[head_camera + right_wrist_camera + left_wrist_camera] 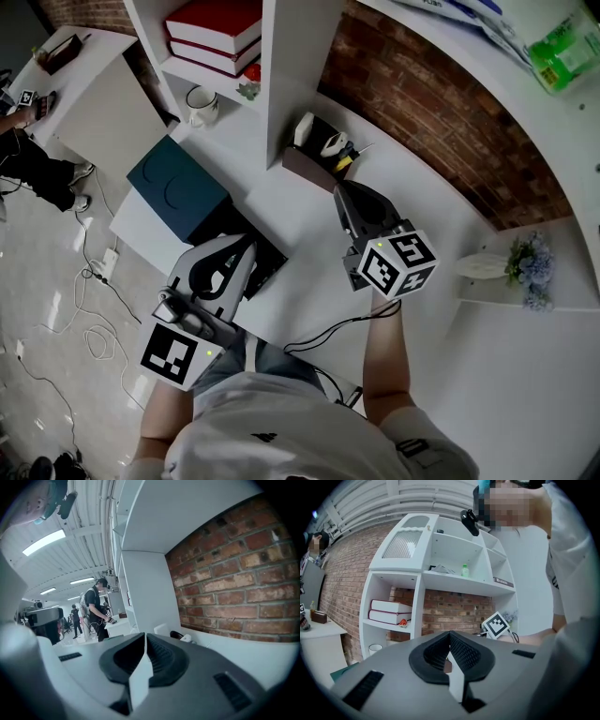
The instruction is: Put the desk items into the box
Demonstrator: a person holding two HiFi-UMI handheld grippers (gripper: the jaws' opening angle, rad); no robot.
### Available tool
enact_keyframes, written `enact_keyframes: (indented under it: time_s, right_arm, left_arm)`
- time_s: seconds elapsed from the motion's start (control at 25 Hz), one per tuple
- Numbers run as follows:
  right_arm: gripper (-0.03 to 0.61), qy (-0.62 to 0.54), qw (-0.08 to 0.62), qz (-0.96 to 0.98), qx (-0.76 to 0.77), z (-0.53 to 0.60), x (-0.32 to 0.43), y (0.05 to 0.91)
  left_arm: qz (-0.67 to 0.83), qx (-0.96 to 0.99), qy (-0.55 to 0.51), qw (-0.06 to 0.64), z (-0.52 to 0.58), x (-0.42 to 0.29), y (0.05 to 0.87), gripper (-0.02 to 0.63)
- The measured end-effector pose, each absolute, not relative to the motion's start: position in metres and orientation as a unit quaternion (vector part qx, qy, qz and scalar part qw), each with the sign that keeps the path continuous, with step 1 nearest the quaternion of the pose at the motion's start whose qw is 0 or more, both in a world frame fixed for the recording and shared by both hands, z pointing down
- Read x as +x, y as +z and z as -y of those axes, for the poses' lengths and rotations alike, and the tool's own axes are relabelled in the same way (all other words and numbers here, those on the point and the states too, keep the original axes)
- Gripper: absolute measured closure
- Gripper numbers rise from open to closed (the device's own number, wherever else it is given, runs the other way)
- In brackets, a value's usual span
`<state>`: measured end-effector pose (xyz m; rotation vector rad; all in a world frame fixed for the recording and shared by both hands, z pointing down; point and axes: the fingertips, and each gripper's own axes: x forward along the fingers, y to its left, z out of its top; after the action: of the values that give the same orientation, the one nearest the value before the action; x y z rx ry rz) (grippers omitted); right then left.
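You're on the reach: your right gripper (345, 194), shut and empty, points at the small brown desk tray of white and yellow oddments (314, 159), so open its jaws before closing in, while your left gripper (244, 246), also shut on nothing, hovers over the shallow black box (217, 225).

The dark box (267, 262) lies mostly hidden under the left gripper (242, 246), so its contents cannot be seen. The small items in the brown tray (302, 169) at the far side of the desk (300, 305) are too small to name. The top edge cuts off the red books (214, 28), the right edge the green bottle (562, 47), and the left edge a person (23, 155).
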<state>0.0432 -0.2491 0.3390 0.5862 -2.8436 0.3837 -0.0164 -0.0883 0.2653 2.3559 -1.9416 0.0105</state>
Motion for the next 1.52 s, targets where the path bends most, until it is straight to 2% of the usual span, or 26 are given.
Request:
enact_keyframes:
  time_s: [0.28, 0.56, 1.52]
  right_arm:
    - [0.561, 0.145, 0.127, 0.956, 0.220, 0.277, 0.042, 0.367]
    - [0.528, 0.157, 0.153, 0.946, 0.240, 0.301, 0.040, 0.393]
    - [0.471, 0.186, 0.187, 0.916, 0.304, 0.349, 0.011, 0.439]
  left_arm:
    - [0.645, 0.763, -0.004, 0.043, 0.093, -0.026, 0.265, 0.601]
    - [0.650, 0.759, -0.013, 0.032, 0.102, -0.036, 0.262, 0.600]
    - [0.663, 0.745, 0.001, 0.070, 0.111, -0.075, 0.288, 0.601]
